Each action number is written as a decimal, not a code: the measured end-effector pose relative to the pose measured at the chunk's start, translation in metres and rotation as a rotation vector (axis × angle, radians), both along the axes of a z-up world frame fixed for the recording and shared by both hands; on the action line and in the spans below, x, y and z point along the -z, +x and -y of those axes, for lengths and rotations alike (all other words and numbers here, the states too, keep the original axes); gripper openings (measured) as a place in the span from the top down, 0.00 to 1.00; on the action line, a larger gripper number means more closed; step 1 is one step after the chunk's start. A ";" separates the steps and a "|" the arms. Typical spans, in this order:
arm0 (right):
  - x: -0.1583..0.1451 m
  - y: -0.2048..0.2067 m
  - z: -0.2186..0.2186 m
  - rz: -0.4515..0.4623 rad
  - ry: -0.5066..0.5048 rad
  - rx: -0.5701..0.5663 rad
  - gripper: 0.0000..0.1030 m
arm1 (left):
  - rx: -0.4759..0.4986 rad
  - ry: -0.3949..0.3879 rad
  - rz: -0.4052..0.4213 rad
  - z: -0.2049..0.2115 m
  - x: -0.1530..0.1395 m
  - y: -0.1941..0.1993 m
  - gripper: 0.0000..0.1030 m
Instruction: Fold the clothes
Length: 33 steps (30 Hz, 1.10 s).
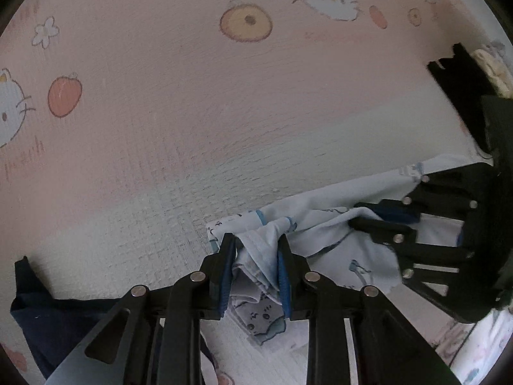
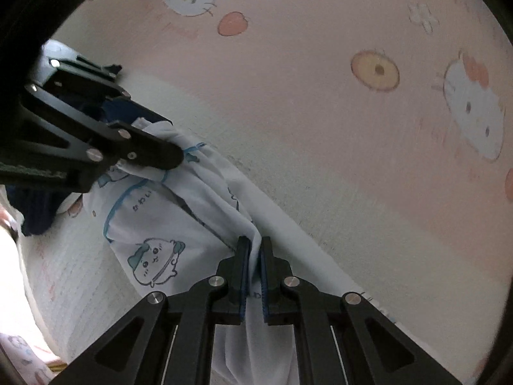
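Left wrist view: the left tool [image 1: 256,256] is clamped on a bunched fold of the pale blue printed garment [image 1: 323,234], held above the pink cartoon-print sheet [image 1: 160,96]. Right wrist view: the right tool [image 2: 254,256] pinches another edge of it. A dark navy garment [image 1: 48,314] lies nearby.

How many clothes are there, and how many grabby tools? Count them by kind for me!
Light blue cartoon-print garment: 1
Dark navy garment: 1
Tools, the left tool and the right tool, both clamped on the printed garment: 2
Total: 4 things, all over the pink cat-print mat.
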State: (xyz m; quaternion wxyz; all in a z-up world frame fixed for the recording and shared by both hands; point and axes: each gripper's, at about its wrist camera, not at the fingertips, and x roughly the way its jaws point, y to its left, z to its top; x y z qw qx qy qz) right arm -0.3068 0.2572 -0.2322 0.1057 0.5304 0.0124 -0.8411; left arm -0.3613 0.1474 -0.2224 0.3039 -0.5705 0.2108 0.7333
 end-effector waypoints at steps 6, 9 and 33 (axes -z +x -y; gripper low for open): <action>0.004 -0.016 -0.020 0.035 -0.139 0.098 0.96 | -0.057 -0.019 0.012 -0.001 0.015 -0.004 0.76; 0.000 -0.020 -0.015 0.013 -0.096 0.107 0.83 | -0.042 -0.049 -0.001 -0.005 0.018 -0.003 0.76; -0.072 0.112 -0.098 -0.115 -0.168 0.427 0.38 | -0.159 -0.004 -0.083 -0.011 -0.044 0.055 0.30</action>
